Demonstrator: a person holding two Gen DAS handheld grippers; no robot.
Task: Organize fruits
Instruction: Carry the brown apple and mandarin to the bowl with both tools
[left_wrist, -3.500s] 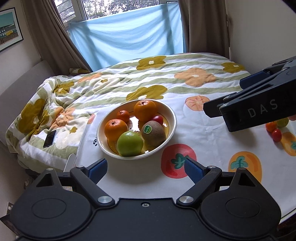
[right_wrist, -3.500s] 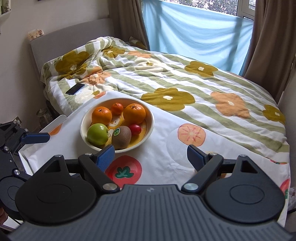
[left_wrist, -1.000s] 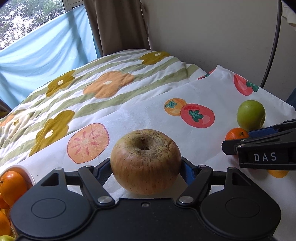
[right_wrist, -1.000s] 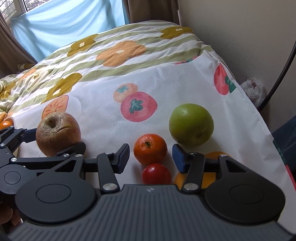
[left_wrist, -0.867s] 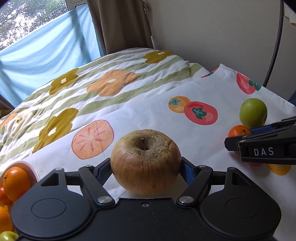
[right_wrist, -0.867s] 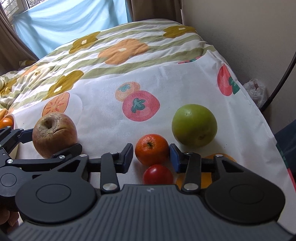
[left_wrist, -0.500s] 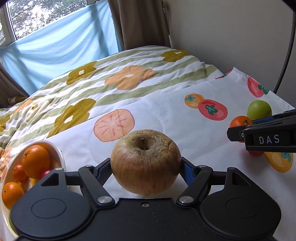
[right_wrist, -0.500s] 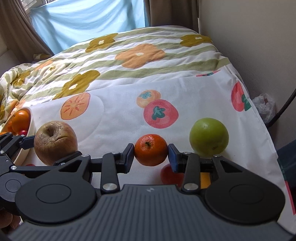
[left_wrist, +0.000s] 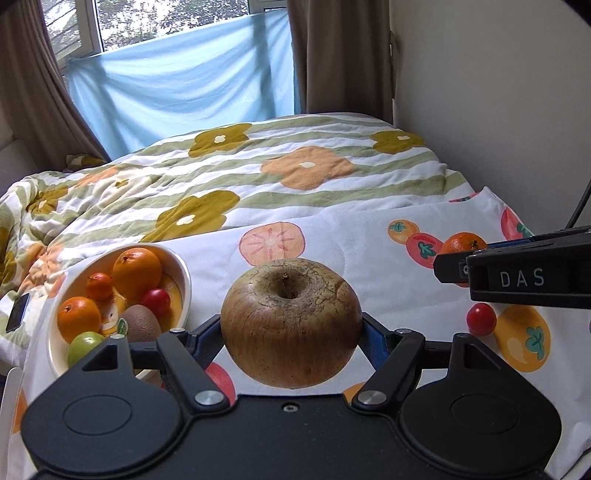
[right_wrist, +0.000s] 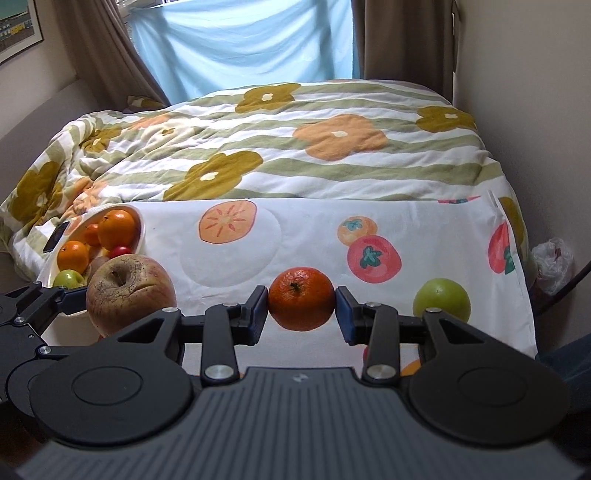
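A wrinkled, russet-skinned apple (left_wrist: 291, 324) sits clamped in the left gripper (left_wrist: 291, 332), raised just right of the round cream bowl (left_wrist: 184, 280) of glossy fruit. The right gripper (right_wrist: 301, 308) pinches a dimpled tangerine (right_wrist: 301, 298) above the fruit-printed cloth (right_wrist: 306, 236), farther right of the bowl; a floral quilt (right_wrist: 280, 155) lies beyond.

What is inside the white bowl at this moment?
The white bowl holds two oranges, a small tangerine, a red cherry tomato, a kiwi and a green apple. The left tongs cover the bowl's near rim.
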